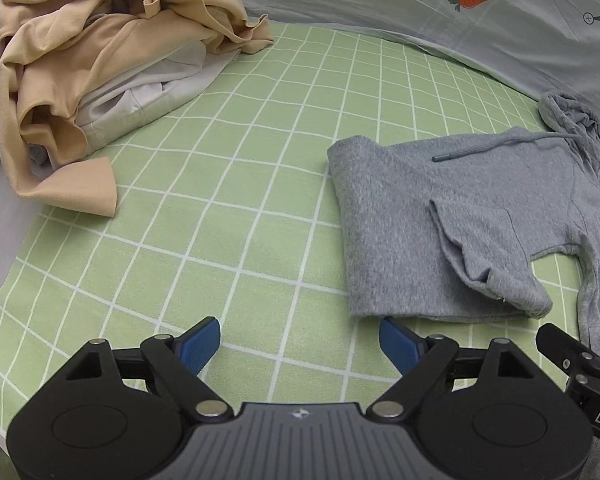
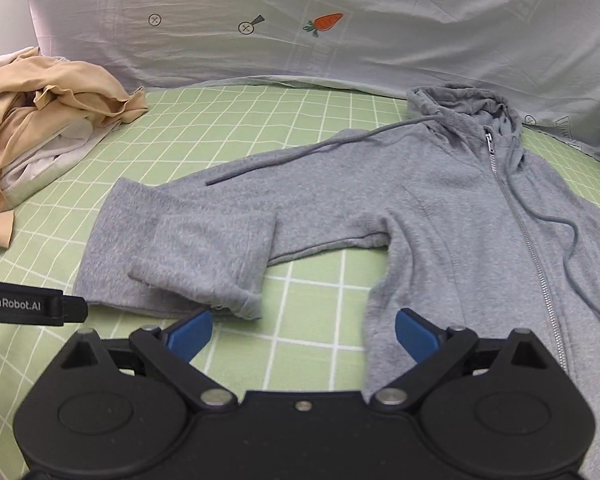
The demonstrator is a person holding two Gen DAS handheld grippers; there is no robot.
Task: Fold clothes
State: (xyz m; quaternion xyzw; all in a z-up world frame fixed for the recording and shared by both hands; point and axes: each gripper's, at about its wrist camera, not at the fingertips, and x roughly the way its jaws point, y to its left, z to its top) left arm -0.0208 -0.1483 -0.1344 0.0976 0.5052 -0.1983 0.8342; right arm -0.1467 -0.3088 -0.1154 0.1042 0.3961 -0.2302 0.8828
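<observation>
Hoodie: grey hoodie [image 2: 440,200] lies flat, zip up, its sleeve [image 2: 188,252] doubled back, ready for folding.
Hand-held grippers: left hand-held gripper [image 1: 300,344] and right hand-held gripper [image 2: 304,334] both gape, holding nothing.
Pile: tan clothes [image 1: 100,60] wait aside.

Green checked sheet [image 1: 236,208], carrot-print cloth [image 2: 340,48]

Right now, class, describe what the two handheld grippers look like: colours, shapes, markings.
The left gripper and the right gripper match: matte black bodies with rounded lobes, triangular cut-outs, silver pivot pins and blue textured finger pads. The left's centre plate is ribbed grey with a small logo. White "GenRobot.AI" lettering marks the left gripper's side.
</observation>
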